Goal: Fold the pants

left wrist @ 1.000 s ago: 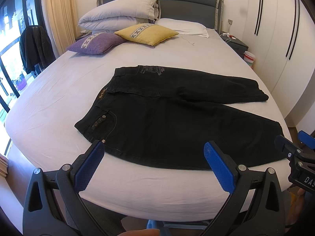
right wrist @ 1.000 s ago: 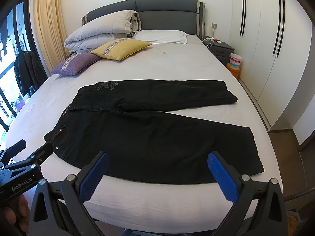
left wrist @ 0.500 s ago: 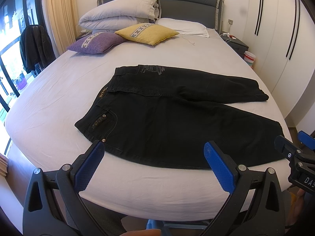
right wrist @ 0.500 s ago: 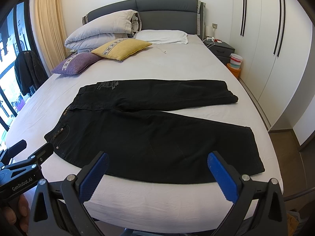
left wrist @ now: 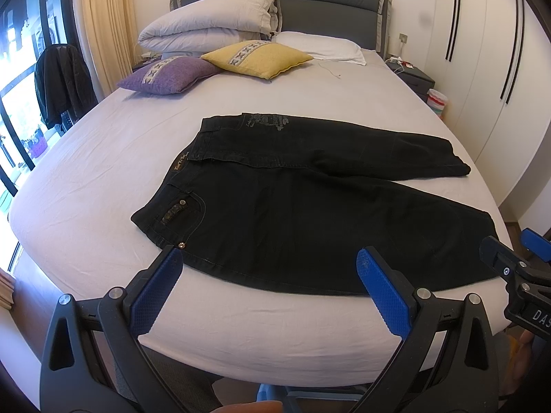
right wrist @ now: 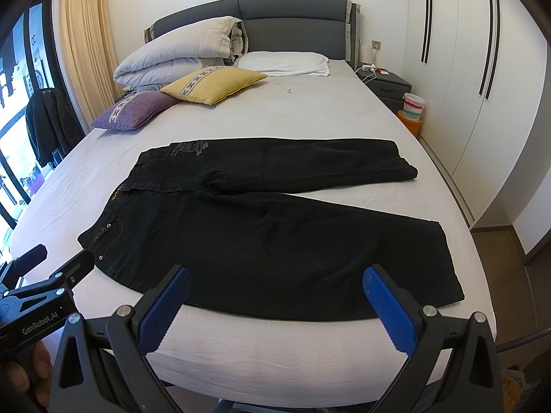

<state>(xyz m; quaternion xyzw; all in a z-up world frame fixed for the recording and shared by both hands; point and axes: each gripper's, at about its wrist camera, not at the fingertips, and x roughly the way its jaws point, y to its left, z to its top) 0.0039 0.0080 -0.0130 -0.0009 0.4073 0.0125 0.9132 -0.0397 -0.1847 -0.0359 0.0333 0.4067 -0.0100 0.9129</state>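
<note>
No fold looks made yet: the black pants (right wrist: 261,227) lie spread flat across the middle of the frame on the bed (right wrist: 344,103), waistband toward the left, the two legs splayed apart toward the right, so all the folding seems left to do. The left claw (left wrist: 268,289) and right claw (right wrist: 275,304) hang at the lower edge, both gaping wide and holding nothing. The cloth is heavy dark denim with stitched seams and a riveted pocket; the sheet is pale, smooth and lightly creased.
</note>
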